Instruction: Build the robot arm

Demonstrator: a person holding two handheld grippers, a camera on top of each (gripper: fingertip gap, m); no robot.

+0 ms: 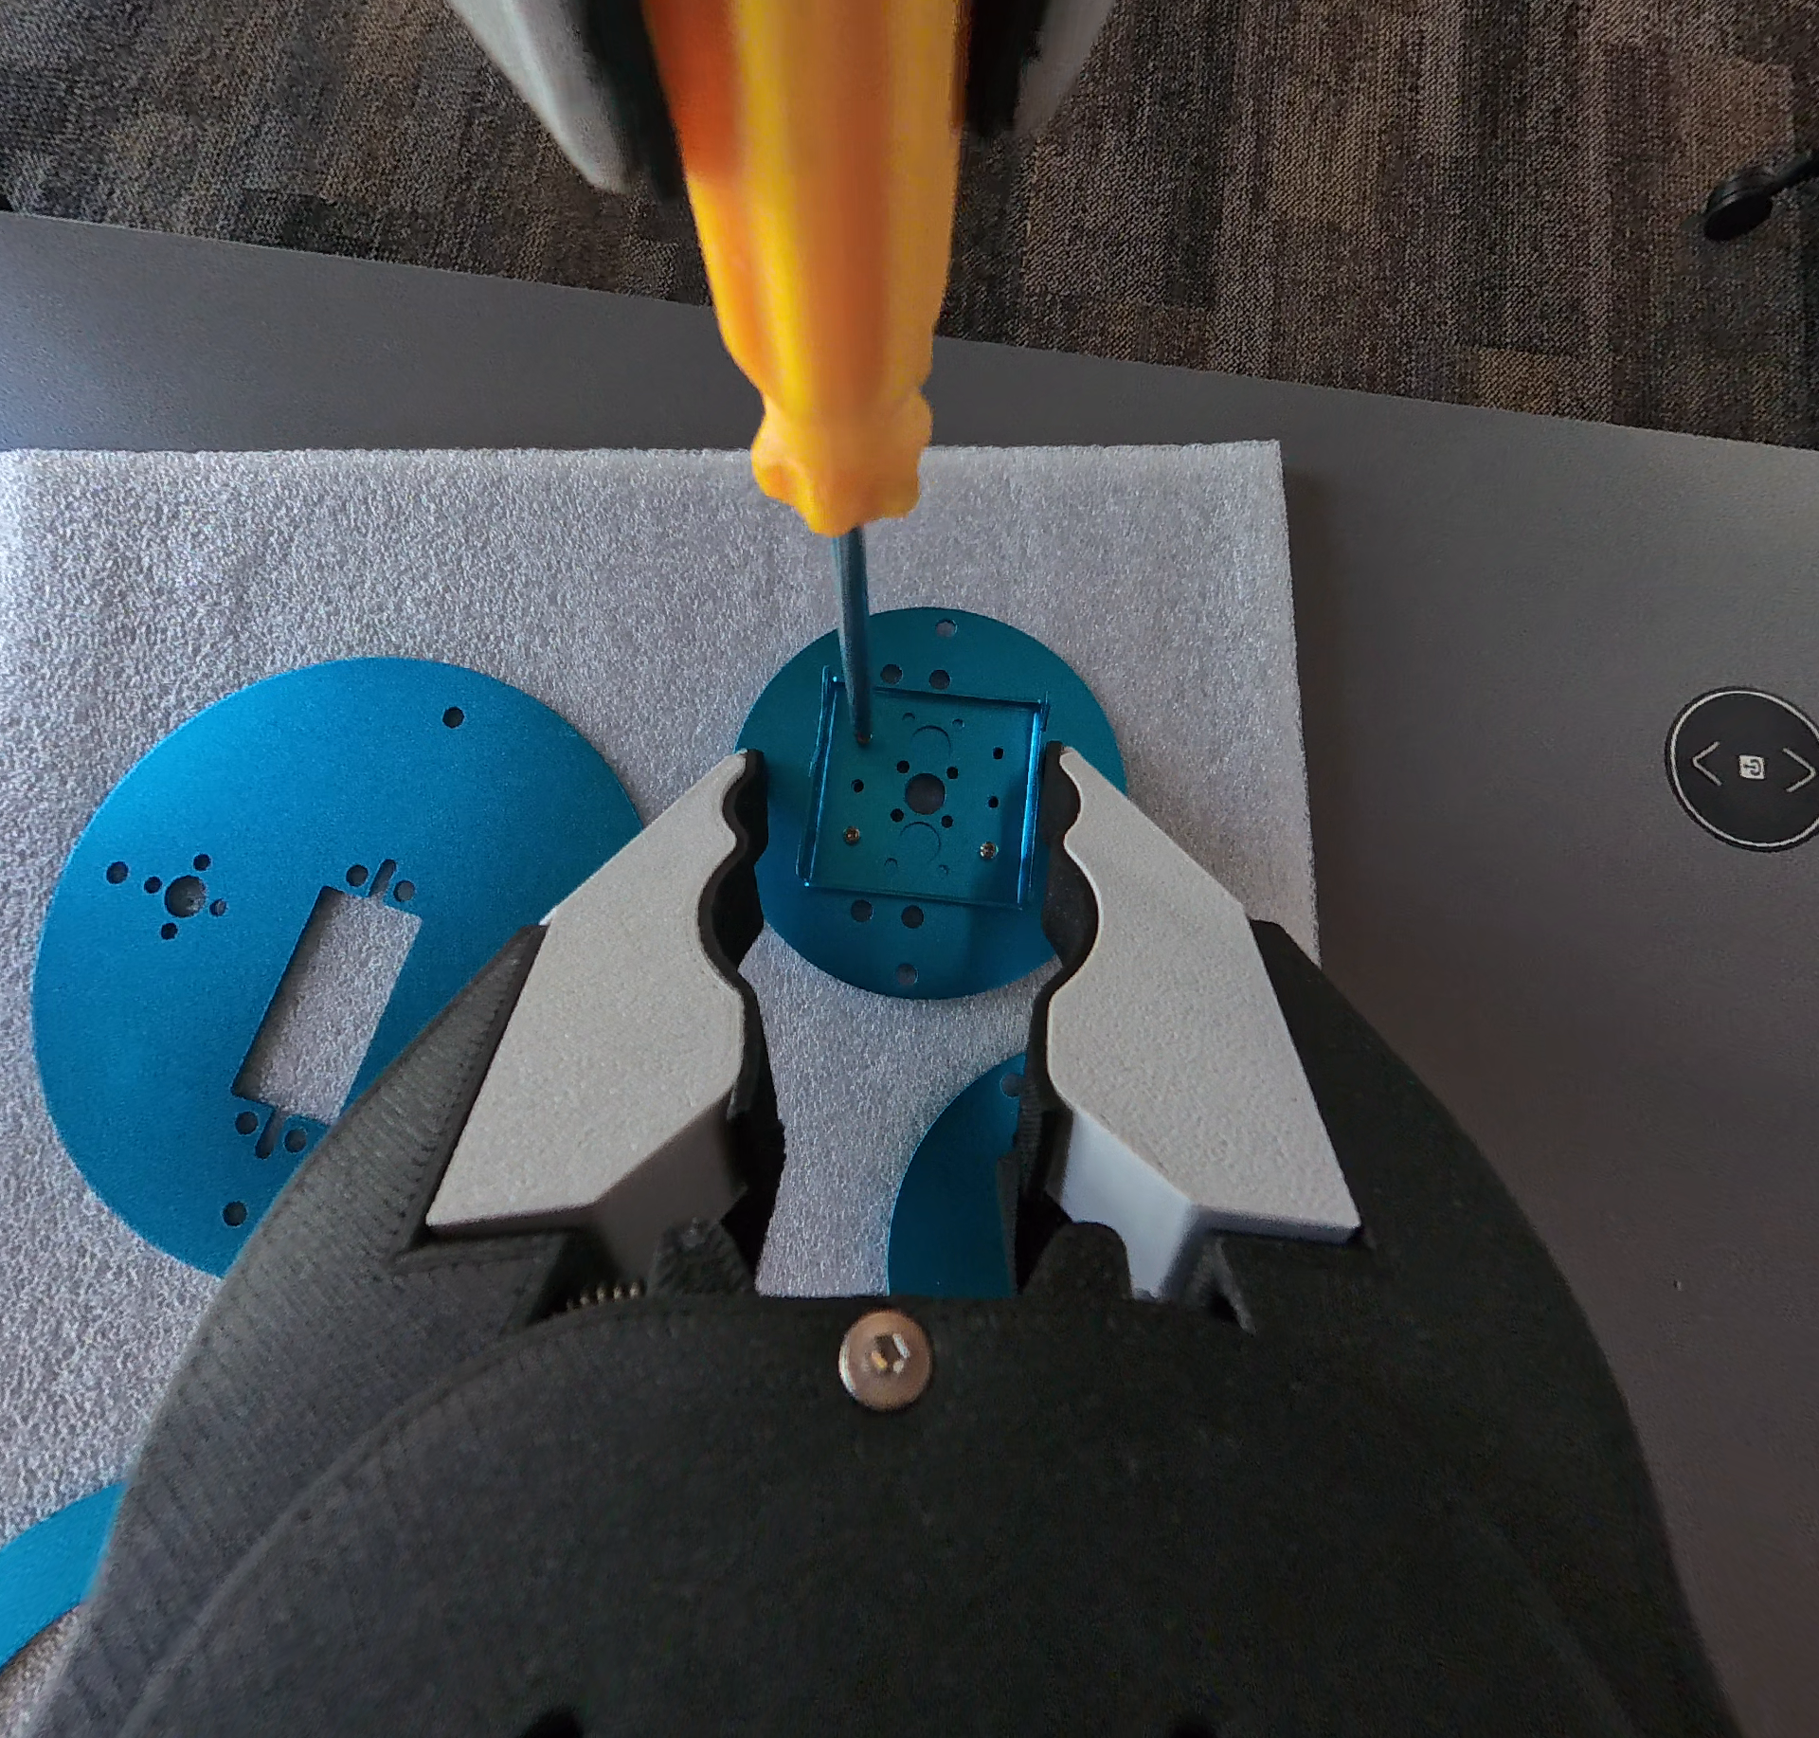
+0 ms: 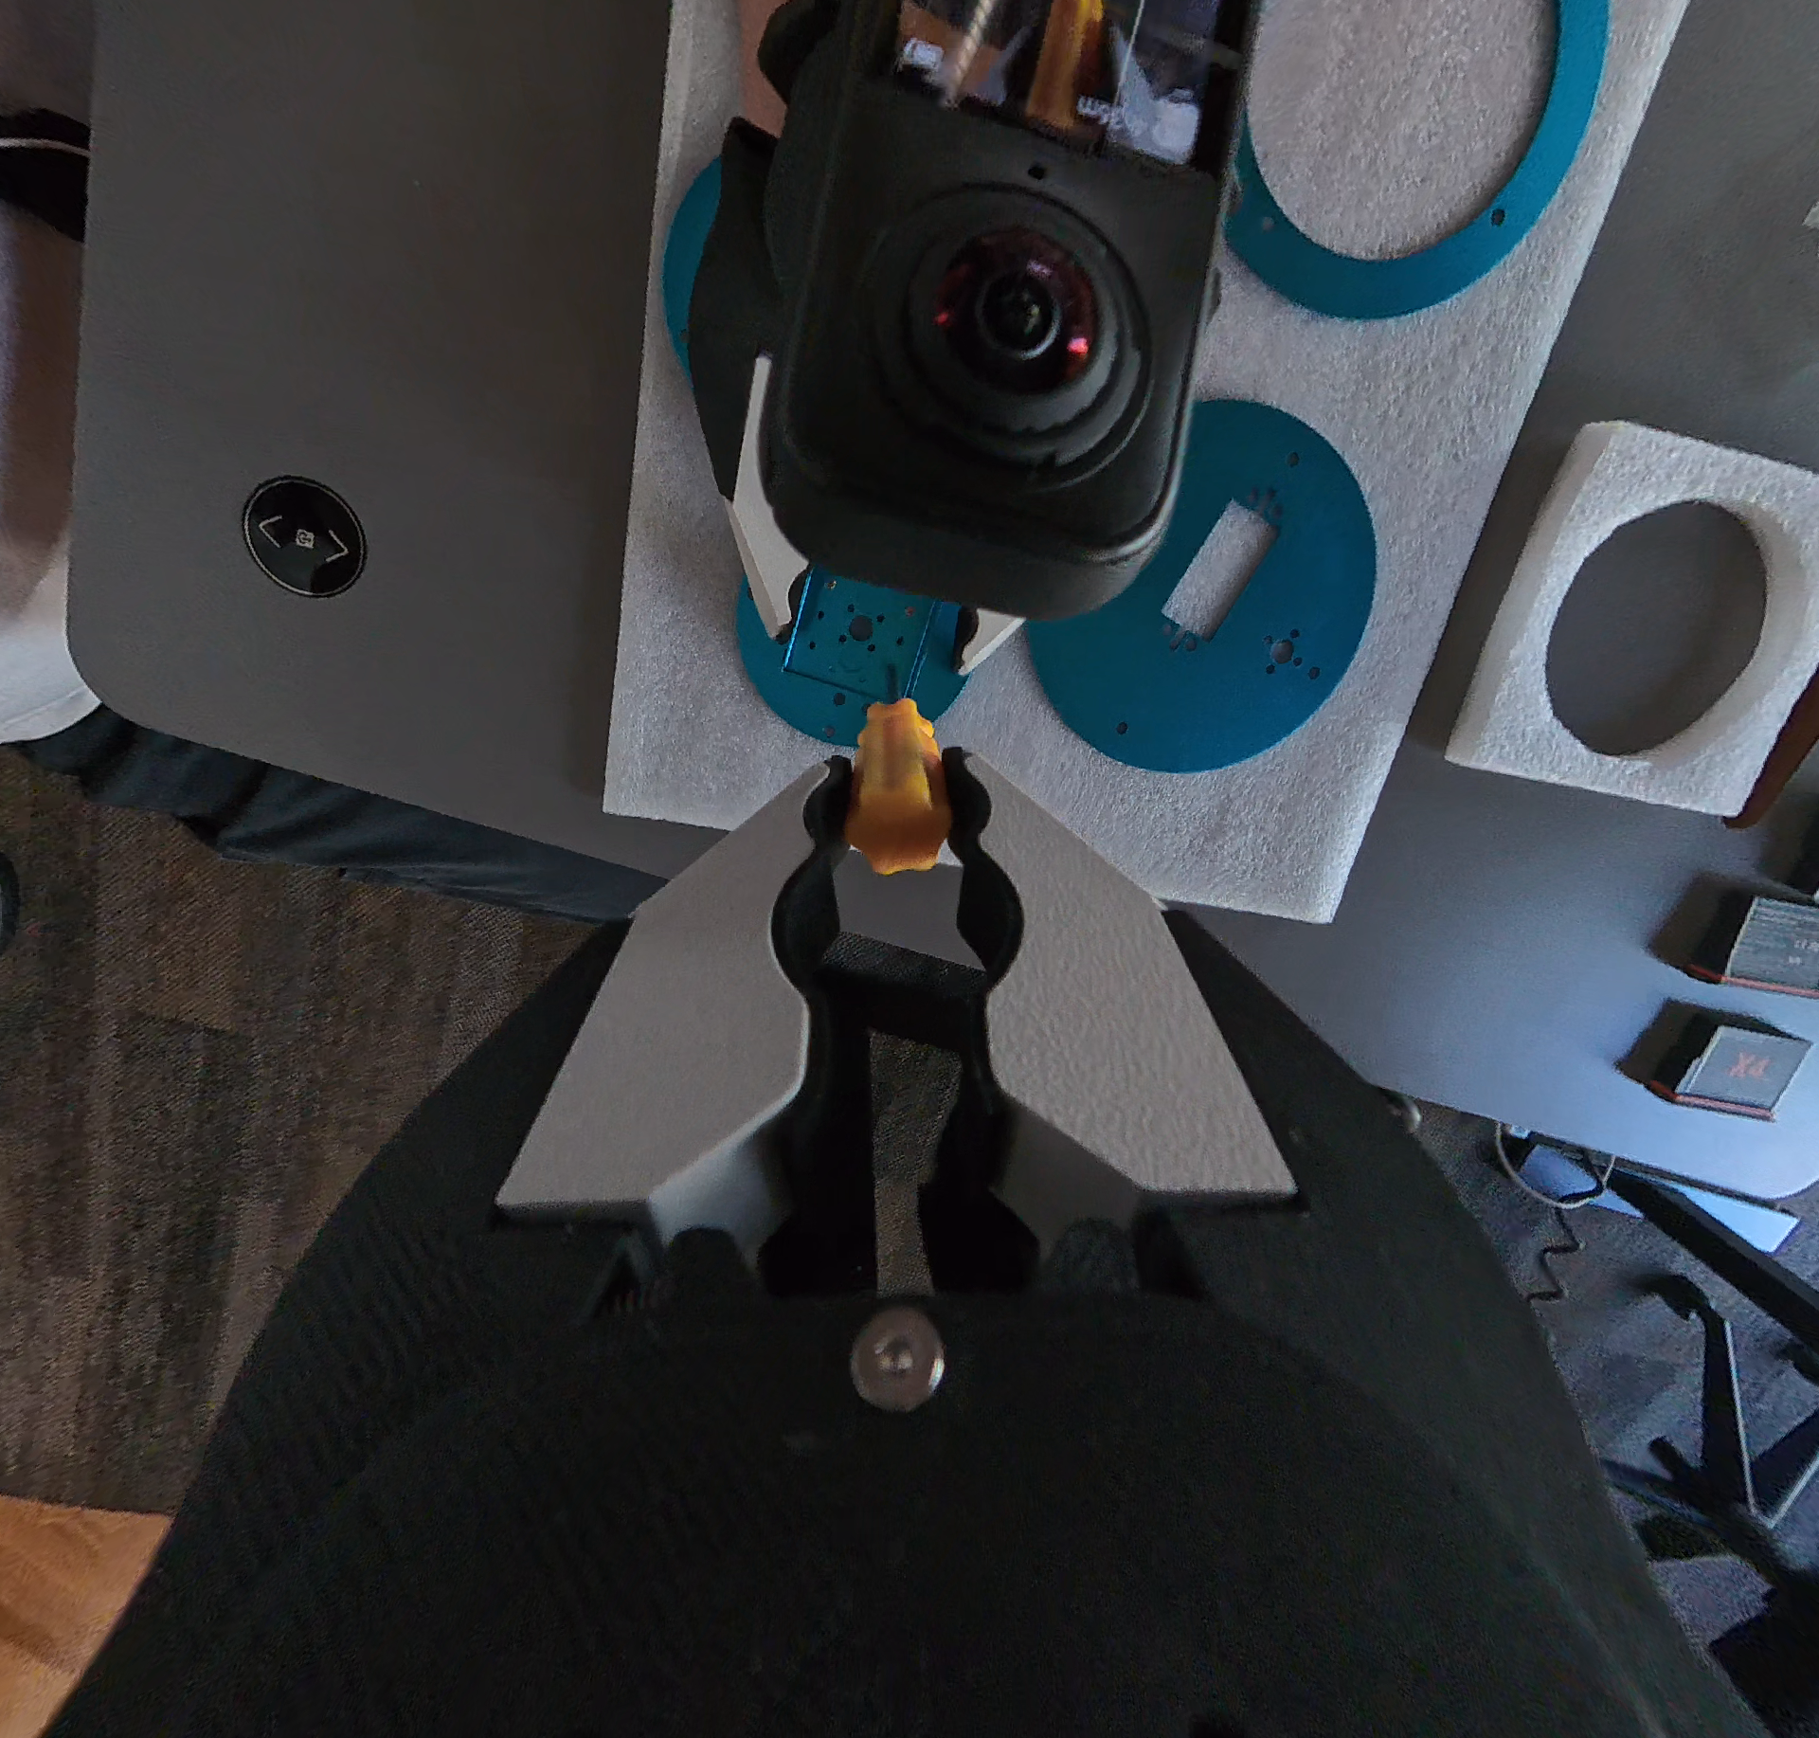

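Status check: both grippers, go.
Left gripper fingers bracing blue bracket on small disc. Right gripper shut on orange screwdriver, tip inside bracket.

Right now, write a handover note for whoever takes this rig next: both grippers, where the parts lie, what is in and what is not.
Left gripper: fingers closed on the blue square bracket, which sits on the small blue disc.
Right gripper: shut on the orange screwdriver; tip down in the bracket's far-left corner.
Parts: all lie on the white foam sheet; large slotted disc to the left, blue ring beyond.
Done: two screws visible in the bracket's near corners.
Left: far-left corner under the tip; whether a screw is there cannot be told.
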